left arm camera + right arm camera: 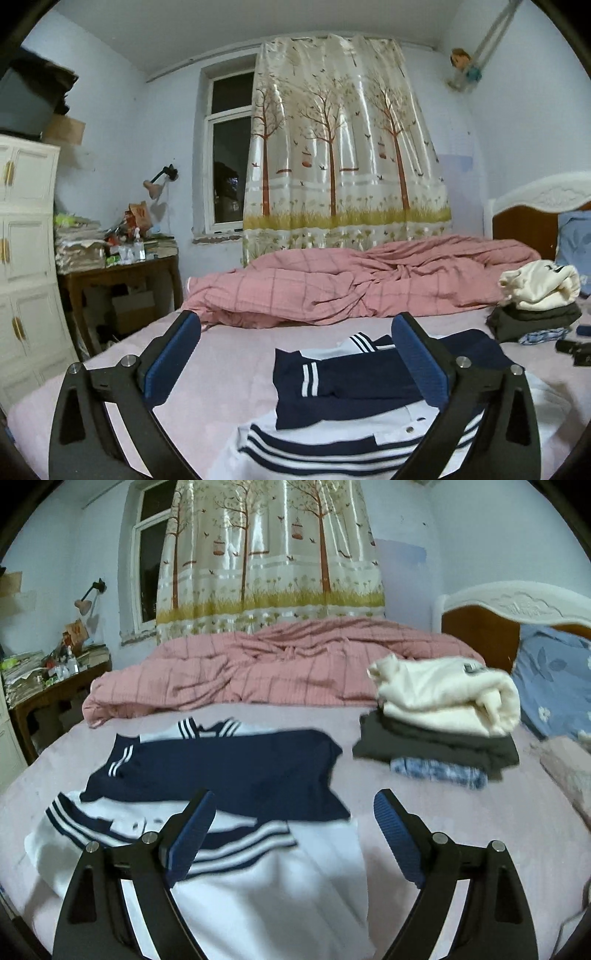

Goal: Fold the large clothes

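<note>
A navy and white sailor-style garment (351,373) lies partly folded on the pink bed sheet (229,369), its navy part laid over the white part with striped trim. My left gripper (295,321) hovers above it, held level, open with nothing between its blue pads. In the right wrist view the same garment (229,764) spreads to the left and below. My right gripper (294,797) tilts down over the garment's right edge, open and empty.
A stack of folded clothes (443,694), cream on top of dark, sits on the bed at the right. A crumpled pink quilt (258,664) lies along the far side. A blue pillow (554,675) rests by the headboard. A cluttered desk (122,266) and a white cabinet (26,240) stand to the left.
</note>
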A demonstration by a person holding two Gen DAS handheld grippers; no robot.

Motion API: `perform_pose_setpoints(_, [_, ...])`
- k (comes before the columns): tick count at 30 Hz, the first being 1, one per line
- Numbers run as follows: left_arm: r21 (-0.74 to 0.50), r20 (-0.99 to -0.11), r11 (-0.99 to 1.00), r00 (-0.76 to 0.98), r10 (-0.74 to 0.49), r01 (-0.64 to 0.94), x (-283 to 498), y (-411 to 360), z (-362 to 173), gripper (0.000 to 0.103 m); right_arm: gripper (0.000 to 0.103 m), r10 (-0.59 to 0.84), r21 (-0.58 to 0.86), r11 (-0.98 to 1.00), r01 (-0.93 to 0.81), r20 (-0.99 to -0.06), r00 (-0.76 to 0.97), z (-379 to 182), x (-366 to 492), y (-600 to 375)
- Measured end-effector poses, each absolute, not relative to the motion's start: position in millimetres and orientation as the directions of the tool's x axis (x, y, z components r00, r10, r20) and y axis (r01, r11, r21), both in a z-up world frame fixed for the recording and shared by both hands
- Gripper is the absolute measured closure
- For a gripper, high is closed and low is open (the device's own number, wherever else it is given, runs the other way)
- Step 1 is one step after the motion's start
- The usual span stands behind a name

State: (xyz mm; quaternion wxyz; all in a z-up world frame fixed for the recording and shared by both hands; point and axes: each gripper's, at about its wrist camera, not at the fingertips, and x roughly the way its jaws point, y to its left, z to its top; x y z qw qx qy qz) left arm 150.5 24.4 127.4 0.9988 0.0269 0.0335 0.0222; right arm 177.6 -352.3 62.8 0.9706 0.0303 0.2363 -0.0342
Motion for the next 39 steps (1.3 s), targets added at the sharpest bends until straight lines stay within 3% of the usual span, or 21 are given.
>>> perform_pose_setpoints(7, [0.025,-0.135,1.0,0.991,0.022,-0.019,146.3,25.9,92.0,0.0,0.014,-0.068,0.055,0.993,0.109,-0.49,0.869,41.0,161.8,-345.3])
perform_pose_setpoints(16, [0.024,-0.219,0.995,0.971,0.101,-0.098,163.0,40.5,59.7,0.0,0.014,-0.13,-0.011,0.989,0.145,-0.519,0.845,27.4,173.4,-345.7])
perform_pose_setpoints(19, [0.027,-0.291,0.995,0.951,0.103,-0.1,176.7,47.3,48.4,0.0,0.014,-0.129,-0.035,0.991,0.131,-0.544,0.829,17.4,184.8,-347.7])
perform_pose_setpoints(25, [0.092,-0.459,0.993,0.882,0.107,-0.073,216.8,72.4,11.4,0.0,0.014,0.046,0.033,0.999,-0.032,-0.693,0.719,-22.1,226.6,-367.1])
perform_pose_setpoints(28, [0.131,-0.534,0.989,0.836,0.129,-0.069,235.0,85.8,-6.8,0.001,0.015,-0.003,-0.05,0.998,-0.048,-0.721,0.693,-39.3,243.9,-369.6])
perform_pose_setpoints(31, [0.077,-0.607,0.995,0.789,0.091,-0.056,247.4,100.6,-22.9,0.001,0.018,0.179,0.095,0.982,-0.163,-0.75,0.637,-47.0,258.4,-371.0])
perform_pose_setpoints(34, [0.065,-0.649,0.995,0.755,0.096,-0.071,255.5,112.0,-37.9,0.001,0.035,0.183,0.07,0.976,-0.208,-0.782,0.595,-56.3,268.3,-358.3])
perform_pose_setpoints(36, [0.057,-0.676,0.997,0.733,0.076,-0.052,260.4,114.3,-47.0,0.001,0.082,0.158,0.027,0.976,-0.215,-0.769,0.62,-54.3,265.6,-351.4])
perform_pose_setpoints(37, [0.049,-0.69,0.998,0.721,0.062,-0.039,262.1,114.6,-50.8,0.004,0.094,0.141,0.018,0.981,-0.196,-0.756,0.64,-50.4,262.8,-351.4])
perform_pose_setpoints(39, [0.04,-0.704,0.999,0.709,0.039,-0.015,263.2,113.2,-56.0,0.017,0.099,0.096,0.021,0.993,-0.116,-0.715,0.693,-40.8,253.5,-362.6])
